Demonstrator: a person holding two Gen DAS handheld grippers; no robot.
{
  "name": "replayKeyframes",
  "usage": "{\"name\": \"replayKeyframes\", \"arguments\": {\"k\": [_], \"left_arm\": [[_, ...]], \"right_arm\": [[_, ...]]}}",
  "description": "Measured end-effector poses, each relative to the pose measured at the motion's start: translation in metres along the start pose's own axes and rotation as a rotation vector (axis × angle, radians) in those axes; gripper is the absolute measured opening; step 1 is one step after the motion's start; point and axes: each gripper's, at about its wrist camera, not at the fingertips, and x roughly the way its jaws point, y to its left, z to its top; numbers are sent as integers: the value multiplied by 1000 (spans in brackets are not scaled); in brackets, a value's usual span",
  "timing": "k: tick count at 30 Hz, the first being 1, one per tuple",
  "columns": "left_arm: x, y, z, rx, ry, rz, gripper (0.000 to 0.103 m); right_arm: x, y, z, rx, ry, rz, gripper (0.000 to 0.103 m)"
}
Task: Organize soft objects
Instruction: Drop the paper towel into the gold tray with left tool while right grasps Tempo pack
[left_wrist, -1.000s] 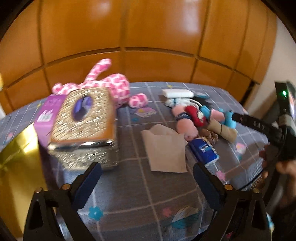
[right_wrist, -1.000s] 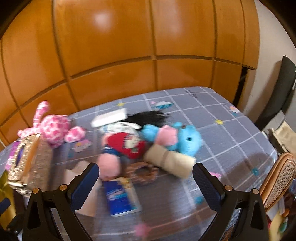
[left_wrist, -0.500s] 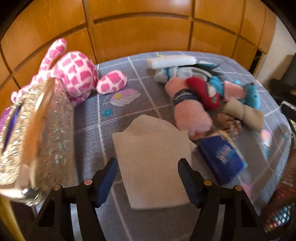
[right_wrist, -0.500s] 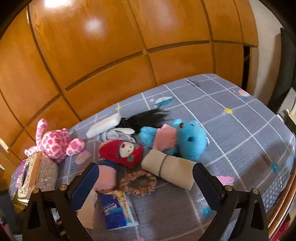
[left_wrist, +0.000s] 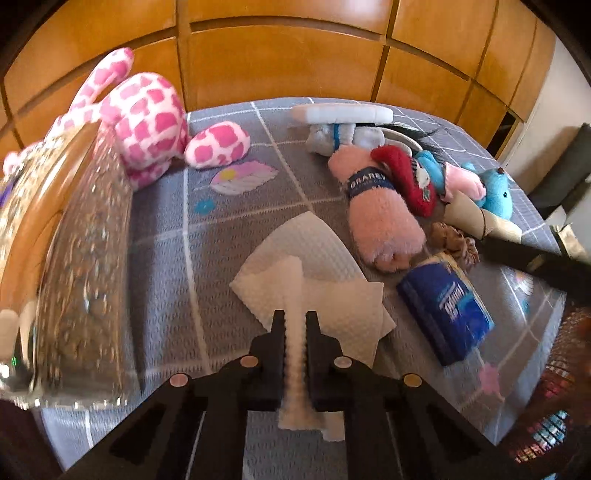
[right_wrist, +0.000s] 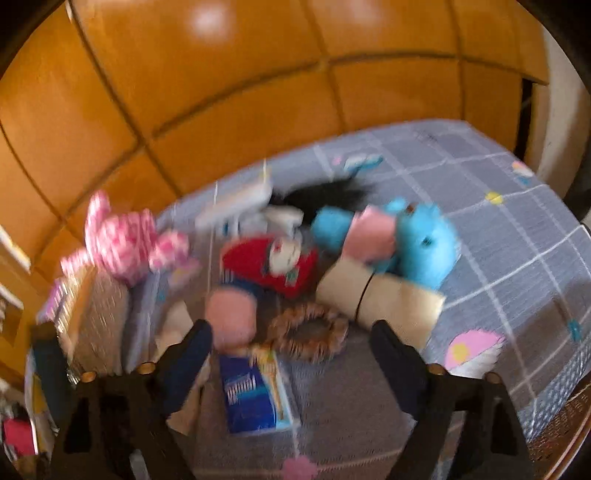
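Your left gripper (left_wrist: 295, 325) had just closed its fingers on the white tissue's (left_wrist: 314, 280) near edge, tissue lying straight ahead on the bed (left_wrist: 229, 206), while your right gripper (right_wrist: 291, 343), closing slightly, held nothing.

Glitter box (left_wrist: 70, 258) crowds left; toy pile (left_wrist: 402, 192) right.
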Motion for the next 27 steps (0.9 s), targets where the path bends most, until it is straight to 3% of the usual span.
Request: {"name": "replayKeyframes", "arguments": {"k": [6,10,14,19,24,27], "left_arm": [[0,-2,-13,17,-9,20,11],[2,-3,-12,10,-5,25,11],[-2,0,-12,-14,-8,24,8],[-28,-3,-14,-12,-56,-31,8],[-76,0,-13,-28,-154,-88,8],[-113,13,-7,-56,-246,-81,8]], "right_arm": [[37,24,-26,-114,159,-33,79],[36,29,-32,-141,155,-2,54],[36,29,-32,-152,151,-12,53],[35,34,-33,-185,142,-29,53],[36,33,-33,-188,141,-30,53],[36,34,-33,-194,139,-34,53]]}}
